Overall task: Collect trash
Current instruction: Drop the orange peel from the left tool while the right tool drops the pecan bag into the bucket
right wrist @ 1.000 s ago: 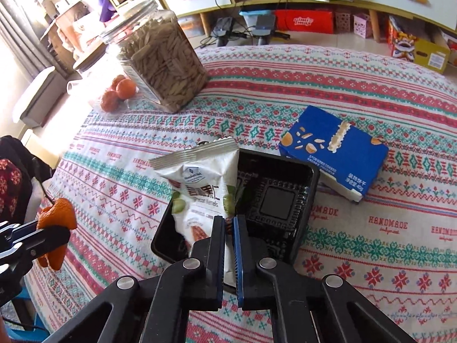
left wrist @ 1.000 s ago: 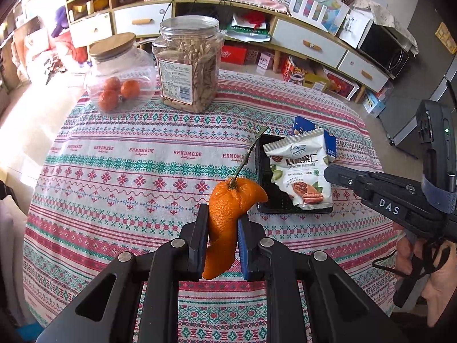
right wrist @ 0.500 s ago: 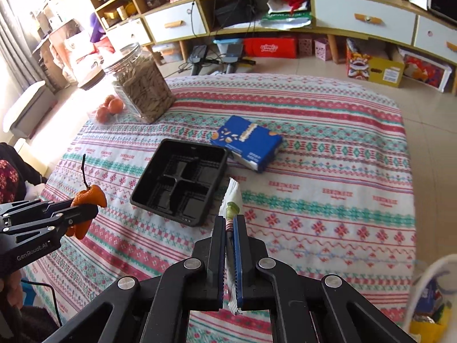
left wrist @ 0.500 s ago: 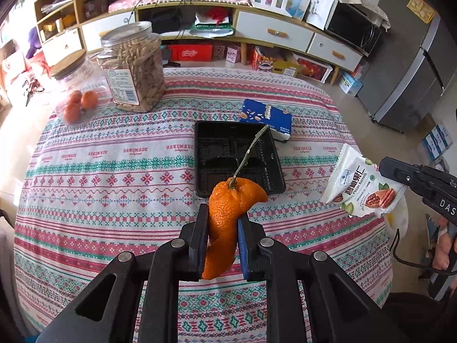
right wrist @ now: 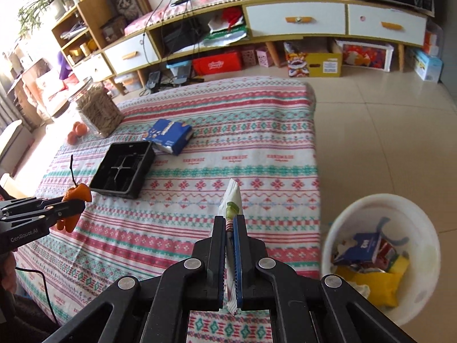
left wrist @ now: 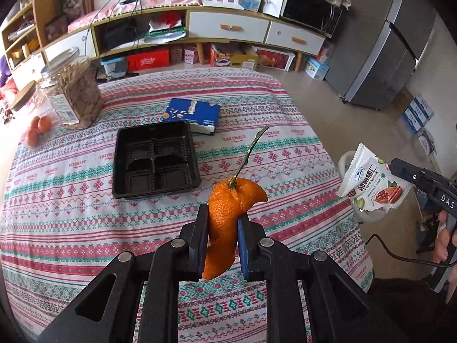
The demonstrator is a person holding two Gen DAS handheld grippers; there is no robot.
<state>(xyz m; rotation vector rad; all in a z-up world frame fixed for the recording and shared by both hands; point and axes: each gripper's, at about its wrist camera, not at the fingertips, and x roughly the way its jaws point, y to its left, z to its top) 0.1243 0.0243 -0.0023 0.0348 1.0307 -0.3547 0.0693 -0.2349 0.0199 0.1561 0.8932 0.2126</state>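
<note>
Tabletop [left wrist: 85, 228] covered in a striped patterned cloth, pink, teal and white. On it: black plastic tray [left wrist: 154, 160] near the middle, blue box [left wrist: 191, 114] just behind it, touching or nearly so. Far left corner: clear jar of seeds [left wrist: 71, 88], lidded jar with oranges [left wrist: 31, 120] beside it. Tiled floor [right wrist: 385, 131] carries a white bin [right wrist: 382, 254] just off the tabletop's edge.

Left gripper [left wrist: 221, 225]: angled downward, jaws clamped on an orange peel [left wrist: 225, 220]. Right gripper [right wrist: 228, 231]: angled downward, jaws closed tight on a snack packet [right wrist: 232, 203], held edge-on. A hand [left wrist: 445, 240] grips the right gripper's handle.
</note>
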